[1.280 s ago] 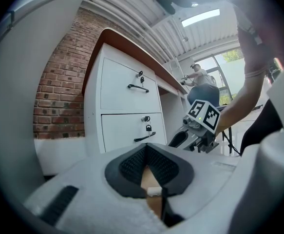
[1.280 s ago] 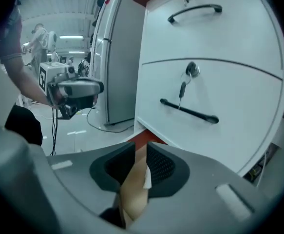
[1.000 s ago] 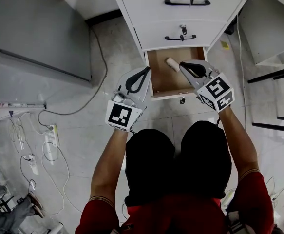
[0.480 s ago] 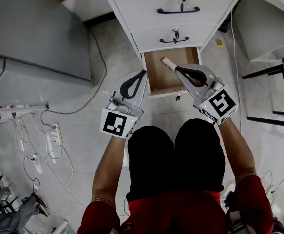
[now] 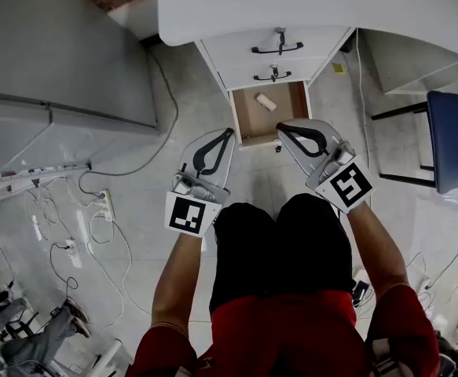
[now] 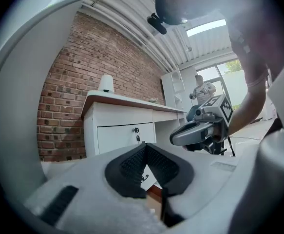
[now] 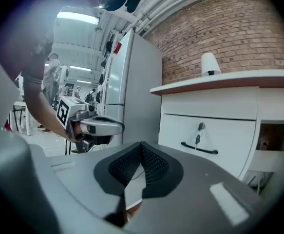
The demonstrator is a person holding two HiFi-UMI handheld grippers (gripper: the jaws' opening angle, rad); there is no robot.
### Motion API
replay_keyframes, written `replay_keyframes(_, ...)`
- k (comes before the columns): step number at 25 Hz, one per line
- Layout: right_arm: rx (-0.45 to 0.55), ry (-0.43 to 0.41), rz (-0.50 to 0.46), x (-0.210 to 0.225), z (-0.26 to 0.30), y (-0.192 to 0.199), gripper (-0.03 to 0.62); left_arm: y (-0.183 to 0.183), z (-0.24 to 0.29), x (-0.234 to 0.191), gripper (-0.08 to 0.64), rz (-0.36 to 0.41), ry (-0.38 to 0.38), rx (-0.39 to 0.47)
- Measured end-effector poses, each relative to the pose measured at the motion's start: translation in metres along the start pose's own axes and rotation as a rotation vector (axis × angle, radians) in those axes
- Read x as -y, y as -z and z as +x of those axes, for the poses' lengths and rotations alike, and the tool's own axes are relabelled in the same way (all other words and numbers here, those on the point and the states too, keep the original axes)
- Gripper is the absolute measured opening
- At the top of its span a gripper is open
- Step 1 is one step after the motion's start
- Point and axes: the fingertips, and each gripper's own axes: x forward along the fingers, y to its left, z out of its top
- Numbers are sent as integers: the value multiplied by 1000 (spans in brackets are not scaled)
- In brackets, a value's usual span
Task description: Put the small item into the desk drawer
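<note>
The small item [image 5: 265, 102], a pale short cylinder, lies alone on the wooden floor of the open bottom drawer [image 5: 244, 120] of the white desk. Both grippers hover over the floor tiles in front of the drawer, tips pointing at it. My left gripper [image 5: 230, 131] is shut with nothing in it, and its own view shows the ribbed pads [image 6: 132, 162] meeting. My right gripper [image 5: 279, 126] is shut and empty too, with its pads [image 7: 154, 165] closed to a point. Neither touches the drawer or the item.
Two closed drawers with black handles [image 5: 276, 49] sit above the open one. A grey fridge [image 5: 56, 69] stands to the left, and a blue chair [image 5: 452, 140] to the right. Cables and a power strip [image 5: 103, 206] lie on the floor. A person [image 6: 202, 89] stands far off.
Both grippers have drawn back from the drawer toward my body. The right gripper, earlier over the drawer by the item, is now clear of it. The item stays in the drawer.
</note>
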Motion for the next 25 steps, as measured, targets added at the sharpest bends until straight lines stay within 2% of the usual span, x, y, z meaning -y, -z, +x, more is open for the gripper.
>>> replay_keyframes(11, 88, 19, 89, -20, -44, -177, 11, -168, -33, 23, 5, -24, 2, 2)
replay_keyframes(15, 104, 23, 124, -26, -65, -231, 11, -225, -42, 34, 5, -42, 10, 15)
replay_keyframes(20, 129, 17, 122, -44, -84, -298, 11, -292, -64, 43, 5, -55, 14, 25)
replay_keyframes(25, 166, 29, 129, -60, -98, -351, 11, -342, -76, 49, 5, -49, 30, 41)
